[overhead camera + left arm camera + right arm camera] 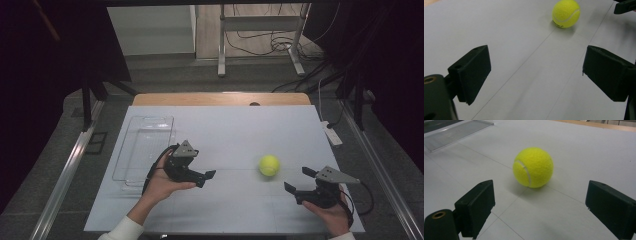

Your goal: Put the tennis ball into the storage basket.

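Note:
A yellow tennis ball (269, 165) rests on the white table top (230, 130), right of centre. My left gripper (206, 178) is held left of the ball, open and empty, pointing toward it. My right gripper (296, 179) sits just right of and nearer than the ball, open and empty. In the left gripper view the ball (566, 13) lies far ahead beyond the open gripper (536, 72). The right gripper view has the ball (533, 167) close ahead, a little past the open gripper (539, 205), untouched.
A clear plastic tray (145, 147) lies at the table's left, behind the left hand; its corner (454, 131) appears in the right gripper view. A tip of the other gripper (625, 6) is at the top right of the left gripper view. A white device (332, 134) lies off the right edge.

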A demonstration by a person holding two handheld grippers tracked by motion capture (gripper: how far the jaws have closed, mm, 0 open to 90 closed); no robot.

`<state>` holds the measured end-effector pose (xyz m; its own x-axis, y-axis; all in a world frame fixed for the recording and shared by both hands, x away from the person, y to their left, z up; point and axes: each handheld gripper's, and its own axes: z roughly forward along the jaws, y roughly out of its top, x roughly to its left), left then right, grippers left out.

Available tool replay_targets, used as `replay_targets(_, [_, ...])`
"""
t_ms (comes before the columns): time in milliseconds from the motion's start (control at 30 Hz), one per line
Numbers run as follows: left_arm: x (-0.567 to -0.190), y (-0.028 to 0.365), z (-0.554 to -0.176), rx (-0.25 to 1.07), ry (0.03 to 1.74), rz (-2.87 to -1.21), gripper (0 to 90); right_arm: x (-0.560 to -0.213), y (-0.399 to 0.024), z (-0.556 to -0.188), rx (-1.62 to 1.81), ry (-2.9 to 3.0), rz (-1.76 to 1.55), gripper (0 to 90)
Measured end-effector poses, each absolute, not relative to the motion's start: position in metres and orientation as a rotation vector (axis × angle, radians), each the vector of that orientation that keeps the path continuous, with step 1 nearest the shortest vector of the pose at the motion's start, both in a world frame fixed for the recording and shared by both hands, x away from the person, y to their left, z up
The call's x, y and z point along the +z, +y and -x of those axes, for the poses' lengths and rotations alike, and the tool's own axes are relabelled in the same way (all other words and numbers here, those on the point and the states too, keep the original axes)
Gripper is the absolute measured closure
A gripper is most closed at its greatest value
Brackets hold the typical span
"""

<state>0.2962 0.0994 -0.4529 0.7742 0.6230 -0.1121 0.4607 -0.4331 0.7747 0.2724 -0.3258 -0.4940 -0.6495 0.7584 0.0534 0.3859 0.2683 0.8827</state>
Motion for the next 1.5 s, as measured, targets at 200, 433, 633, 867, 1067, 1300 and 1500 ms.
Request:
replay_targets(200, [-0.455, 0.095, -0.300, 0.234, 0.806, -2.111, 9.0, -0.494, -0.325, -0.273, 1.349, 2.166, -1.038, 8.7])
replay_targets(433, [-0.456, 0.089, -0.305, 0.226, 0.798, -2.123, 9.2, -0.493, -0.324, -0.272, 1.354, 2.168, -1.034, 8.9])
replay_targets(633, [-0.459, 0.086, -0.308, 0.221, 0.796, -2.129, 9.2, -0.493, -0.324, -0.272, 1.356, 2.169, -1.035, 9.1])
replay_targets(867, [-0.459, 0.082, -0.311, 0.216, 0.785, -2.133, 9.2, -0.493, -0.324, -0.272, 1.347, 2.168, -1.034, 9.1])
replay_targets(1067, [-0.457, 0.076, -0.313, 0.214, 0.771, -2.132, 9.3, -0.494, -0.324, -0.272, 1.345, 2.170, -1.035, 9.1])
replay_targets(1300, [-0.455, 0.069, -0.316, 0.209, 0.752, -2.136, 9.3, -0.494, -0.325, -0.272, 1.345, 2.165, -1.037, 9.1])
replay_targets(1500, [-0.456, 0.065, -0.321, 0.199, 0.749, -2.138, 9.4, -0.493, -0.327, -0.271, 1.350, 2.157, -1.043, 9.0])
